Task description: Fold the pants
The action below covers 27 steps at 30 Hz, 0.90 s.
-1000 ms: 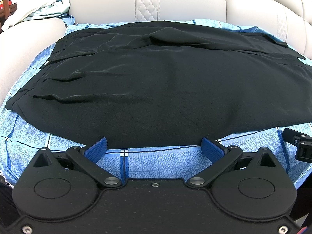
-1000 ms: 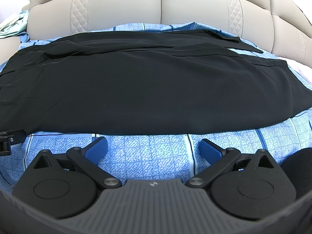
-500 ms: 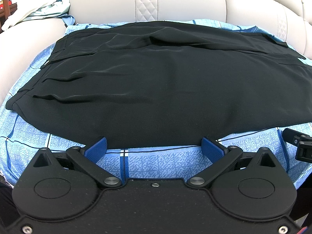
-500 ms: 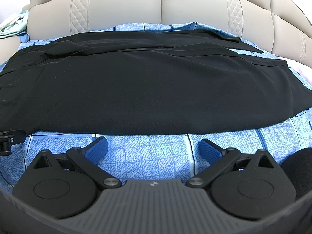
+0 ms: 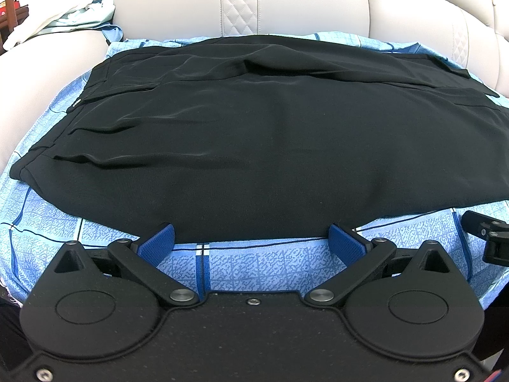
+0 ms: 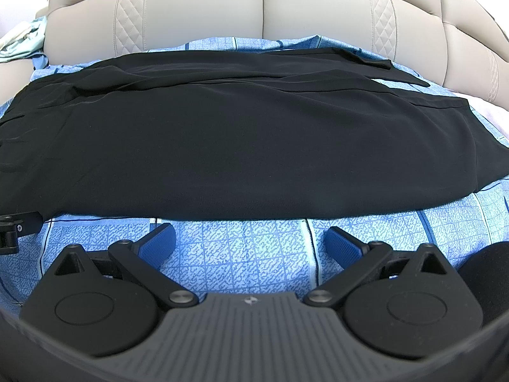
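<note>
**One pair of black pants, two open grippers at its near edge**

One pair of black pants (image 5: 270,133) lies spread flat across one blue patterned sheet (image 5: 254,264) on a beige leather sofa (image 5: 286,0); the garment looks already doubled lengthwise, with the waistband end toward the left and a stepped hem at the far right. A single pale blue-green cloth (image 5: 79,16) sits bunched on the sofa's left side, well apart from the pants.

Two grippers are in play. The left gripper (image 5: 253,238) has its two blue pads spread wide, their tips just at the pants' near edge and holding nothing. The right gripper (image 6: 249,238) is equally wide open and empty, its pads over bare sheet, just short of the near edge.

Each gripper shows at the border of the other's view, so they sit side by side along that edge. A strip of bare sheet runs along the near side and past the right hem; the far edge lies close to the sofa back.
</note>
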Each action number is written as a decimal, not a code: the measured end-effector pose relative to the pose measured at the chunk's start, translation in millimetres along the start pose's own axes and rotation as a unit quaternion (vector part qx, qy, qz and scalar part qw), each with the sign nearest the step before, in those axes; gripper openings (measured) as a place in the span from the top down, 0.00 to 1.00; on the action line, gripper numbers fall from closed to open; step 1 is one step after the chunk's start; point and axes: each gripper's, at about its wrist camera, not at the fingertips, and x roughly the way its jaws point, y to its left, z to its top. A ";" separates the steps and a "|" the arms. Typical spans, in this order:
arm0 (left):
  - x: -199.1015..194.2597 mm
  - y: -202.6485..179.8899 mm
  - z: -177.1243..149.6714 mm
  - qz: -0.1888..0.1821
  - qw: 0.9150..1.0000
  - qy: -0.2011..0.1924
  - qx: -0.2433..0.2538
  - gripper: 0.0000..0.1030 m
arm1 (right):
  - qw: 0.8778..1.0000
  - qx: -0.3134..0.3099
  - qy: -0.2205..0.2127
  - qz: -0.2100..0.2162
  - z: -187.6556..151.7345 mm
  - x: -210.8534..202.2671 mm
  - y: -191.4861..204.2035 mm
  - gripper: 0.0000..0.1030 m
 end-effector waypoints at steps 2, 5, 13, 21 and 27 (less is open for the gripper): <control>-1.1 1.4 7.4 0.004 1.000 0.027 0.000 0.00 | 1.000 -0.002 0.021 0.002 3.9 -0.4 -1.5 0.00; -10.0 9.9 24.8 -0.010 0.999 0.051 0.002 0.06 | 0.999 0.009 0.046 0.010 11.2 -5.5 -7.8 0.00; -32.6 55.4 110.3 -0.014 0.999 -0.033 -0.018 0.01 | 0.997 0.054 -0.038 -0.031 76.8 -14.8 -56.0 0.00; 45.8 135.8 211.1 0.045 0.979 -0.063 -0.190 0.00 | 0.986 0.135 -0.060 -0.071 191.3 65.7 -126.9 0.00; 132.5 173.7 261.7 0.122 0.963 -0.051 -0.237 0.00 | 0.982 0.133 -0.009 -0.131 266.1 165.1 -152.8 0.00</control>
